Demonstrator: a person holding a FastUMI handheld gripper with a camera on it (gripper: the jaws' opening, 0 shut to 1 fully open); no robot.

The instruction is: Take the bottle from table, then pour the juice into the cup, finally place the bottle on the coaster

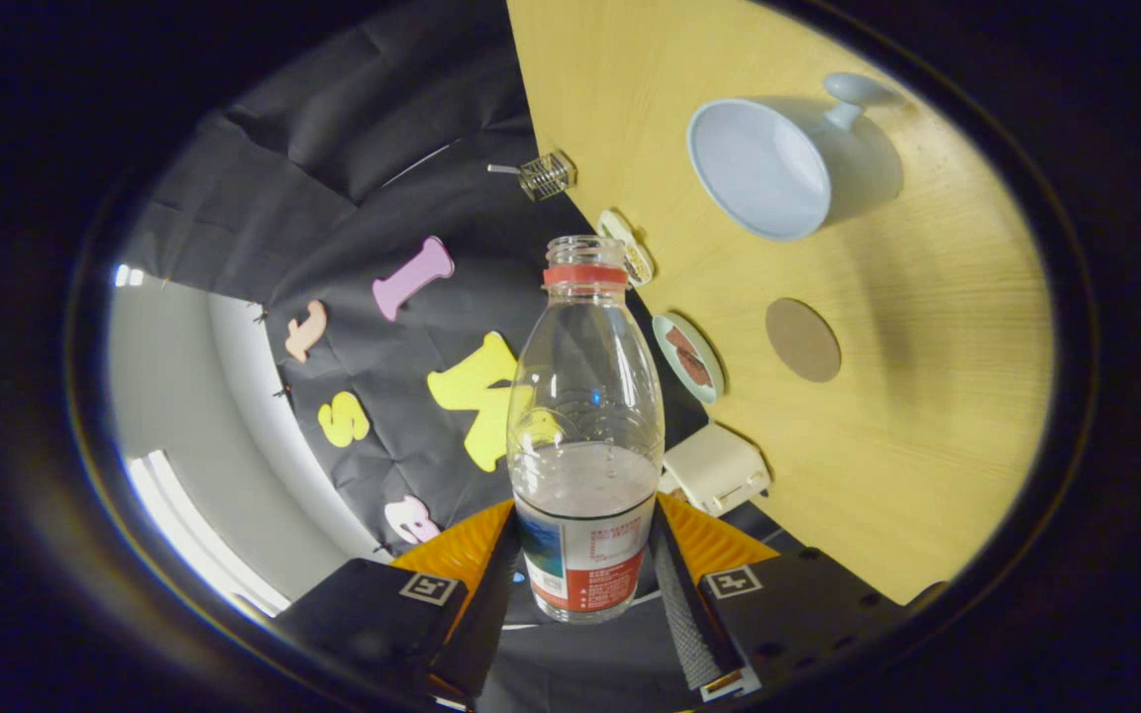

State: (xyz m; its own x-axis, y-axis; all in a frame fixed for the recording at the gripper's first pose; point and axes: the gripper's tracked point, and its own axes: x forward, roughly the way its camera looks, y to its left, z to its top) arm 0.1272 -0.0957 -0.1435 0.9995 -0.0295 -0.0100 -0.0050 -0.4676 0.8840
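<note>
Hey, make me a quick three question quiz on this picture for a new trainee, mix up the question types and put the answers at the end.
1. True or false: the bottle has its cap on.
2. Multiple choice: the gripper fingers are A) open with nothing between them, B) shut on the bottle, C) shut on the cup.
3. Short answer: which round brown thing lies on the wooden table between the cup and the fingers?

Key
1. False; the neck is open, with only a red ring below it.
2. B; both fingers press the bottle's labelled lower part.
3. The coaster, bare.
</note>
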